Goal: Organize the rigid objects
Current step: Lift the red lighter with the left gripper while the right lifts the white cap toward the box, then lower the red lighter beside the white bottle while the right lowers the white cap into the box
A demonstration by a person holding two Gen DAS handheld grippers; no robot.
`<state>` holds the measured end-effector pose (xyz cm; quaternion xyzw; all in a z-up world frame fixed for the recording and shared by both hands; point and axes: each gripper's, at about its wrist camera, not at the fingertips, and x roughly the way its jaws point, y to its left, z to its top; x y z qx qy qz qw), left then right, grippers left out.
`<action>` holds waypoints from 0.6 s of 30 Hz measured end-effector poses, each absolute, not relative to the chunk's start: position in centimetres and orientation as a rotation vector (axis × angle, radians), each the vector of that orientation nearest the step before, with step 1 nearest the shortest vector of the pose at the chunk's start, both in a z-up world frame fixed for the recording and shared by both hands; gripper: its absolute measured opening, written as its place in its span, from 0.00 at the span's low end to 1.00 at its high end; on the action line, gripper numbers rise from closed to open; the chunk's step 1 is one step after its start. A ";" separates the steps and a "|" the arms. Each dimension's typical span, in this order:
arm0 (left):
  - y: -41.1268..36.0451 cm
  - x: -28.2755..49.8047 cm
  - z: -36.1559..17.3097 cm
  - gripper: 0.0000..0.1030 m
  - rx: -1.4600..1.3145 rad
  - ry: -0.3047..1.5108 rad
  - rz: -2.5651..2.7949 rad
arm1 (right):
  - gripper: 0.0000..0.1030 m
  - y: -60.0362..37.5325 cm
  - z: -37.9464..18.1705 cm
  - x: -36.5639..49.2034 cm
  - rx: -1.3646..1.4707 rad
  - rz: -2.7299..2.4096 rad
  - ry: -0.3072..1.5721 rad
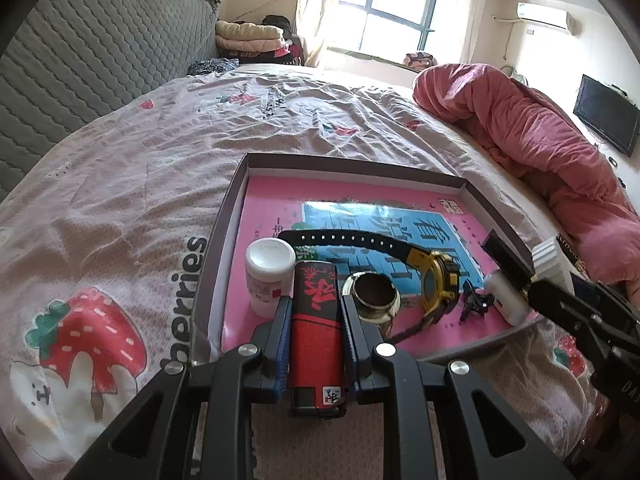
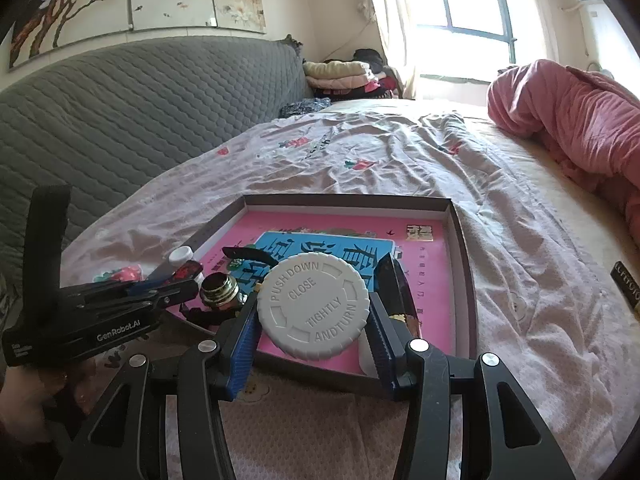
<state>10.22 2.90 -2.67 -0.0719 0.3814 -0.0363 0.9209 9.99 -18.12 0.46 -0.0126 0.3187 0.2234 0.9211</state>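
Over the near edge of the tray (image 1: 236, 200) on the bed, your left gripper (image 1: 314, 312) is clamped on a red lighter (image 1: 316, 320), its long axis running along the fingers and pointing into the tray. Your right gripper (image 2: 314, 312) grips a white bottle (image 2: 313, 306) by its cap at the tray's near right. Inside lie a small white jar (image 1: 269, 272), a brass ring (image 1: 374, 294) and a watch (image 1: 436, 280).
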 end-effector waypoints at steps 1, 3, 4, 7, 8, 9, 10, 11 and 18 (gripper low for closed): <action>2.9 10.4 -2.7 0.22 -0.149 0.782 -0.075 | 0.50 -18.1 0.4 10.1 -0.024 0.460 0.657; 3.0 10.8 -2.8 0.22 -0.151 0.781 -0.076 | 0.50 -18.0 0.2 10.4 -0.024 0.460 0.666; 3.0 10.9 -2.8 0.22 -0.152 0.780 -0.076 | 0.50 -17.9 0.0 10.5 -0.025 0.460 0.667; 3.0 11.5 -2.9 0.22 -0.147 0.787 -0.074 | 0.50 -17.6 -0.2 10.7 -0.033 0.458 0.672; 3.0 11.6 -2.9 0.22 -0.148 0.789 -0.075 | 0.50 -17.5 -0.3 10.9 -0.035 0.459 0.675; 3.0 11.7 -3.1 0.22 -0.148 0.795 -0.077 | 0.50 -17.4 -0.3 11.1 -0.038 0.457 0.675; 3.0 11.8 -3.2 0.22 -0.147 0.801 -0.077 | 0.50 -17.3 -0.4 11.2 -0.042 0.456 0.678; 2.9 11.9 -3.3 0.22 -0.145 0.805 -0.077 | 0.50 -17.3 -0.5 11.3 -0.045 0.455 0.680; 2.9 12.8 -3.7 0.22 -0.145 0.817 -0.079 | 0.50 -16.9 -0.8 11.8 -0.065 0.447 0.681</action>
